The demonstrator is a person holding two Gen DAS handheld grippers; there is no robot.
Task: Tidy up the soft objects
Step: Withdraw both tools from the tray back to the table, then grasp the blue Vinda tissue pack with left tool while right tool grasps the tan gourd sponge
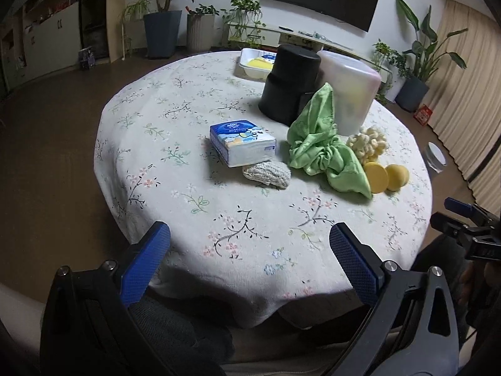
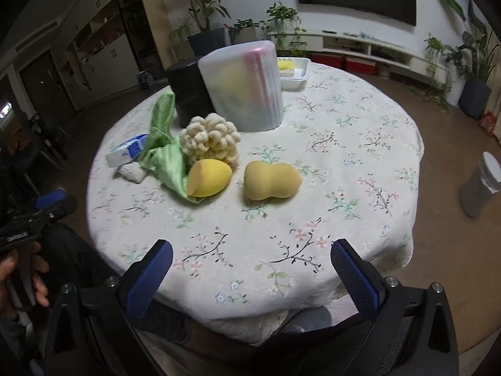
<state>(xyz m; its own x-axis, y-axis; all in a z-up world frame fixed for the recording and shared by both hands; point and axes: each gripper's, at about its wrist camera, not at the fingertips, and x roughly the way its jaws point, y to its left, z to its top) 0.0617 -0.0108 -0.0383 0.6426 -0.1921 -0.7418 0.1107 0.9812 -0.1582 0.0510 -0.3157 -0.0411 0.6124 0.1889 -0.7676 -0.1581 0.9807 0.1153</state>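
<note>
We hold our left claw (image 1: 250, 250) and right claw (image 2: 252, 266) spread wide and empty over the near edge of a round floral bench (image 1: 188, 100). At twelve o'clock lie a tissue pack (image 1: 242, 142), green cloth (image 1: 322, 147), two yellow sponges (image 2: 209, 178), and a knitted pad (image 1: 267, 174).

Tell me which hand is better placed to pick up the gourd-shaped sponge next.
Right, probably. The gourd-shaped sponge lies straight ahead of the open right gripper, nothing between. From the left gripper it sits far right, behind the green cloth and egg-shaped sponge.
</note>
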